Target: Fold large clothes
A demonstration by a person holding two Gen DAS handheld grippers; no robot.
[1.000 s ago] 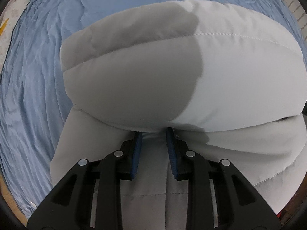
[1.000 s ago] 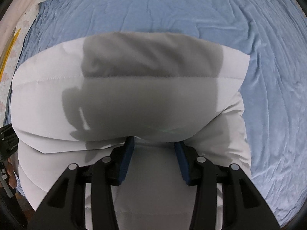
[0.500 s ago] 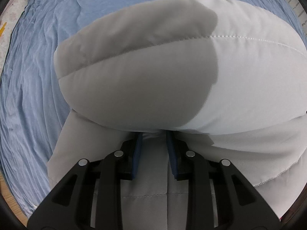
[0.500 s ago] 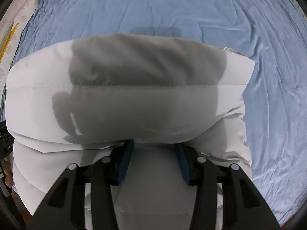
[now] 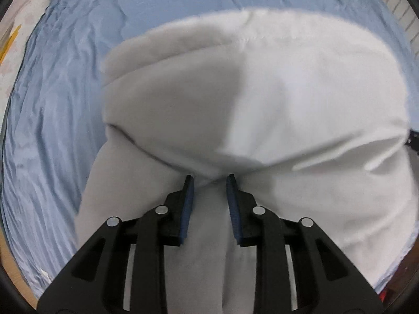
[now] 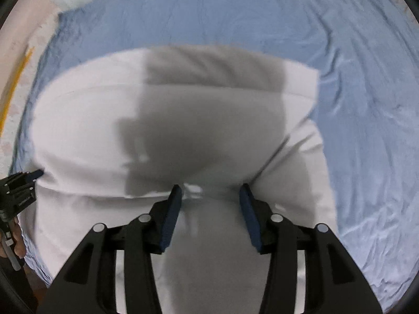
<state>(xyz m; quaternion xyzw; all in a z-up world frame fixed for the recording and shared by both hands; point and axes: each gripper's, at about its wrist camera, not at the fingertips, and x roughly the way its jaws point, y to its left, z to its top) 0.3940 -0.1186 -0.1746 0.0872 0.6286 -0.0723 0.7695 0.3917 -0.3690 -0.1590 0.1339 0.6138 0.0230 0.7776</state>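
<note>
Your left tool [image 5: 209,180] pinches the white padded garment [image 5: 288,99] (on the blue bedsheet [image 5: 52,130]); your right tool [image 6: 210,191] is opening, with fabric between its pads.

Even, soft indoor light, no glare. Broad grey shadow across middle of white padded garment [image 6: 183,136], blocky-edged in right wrist view; in left wrist view shaded on garment's left half [image 5: 170,110], bright on its right. Motion blur along garment's outline and seams. Strong fisheye bending of blue bedsheet [image 5: 52,130] beyond garment; black vignette at corners.

Bare bedsheet [image 6: 366,104] around bulky jacket [image 6: 209,120]
</note>
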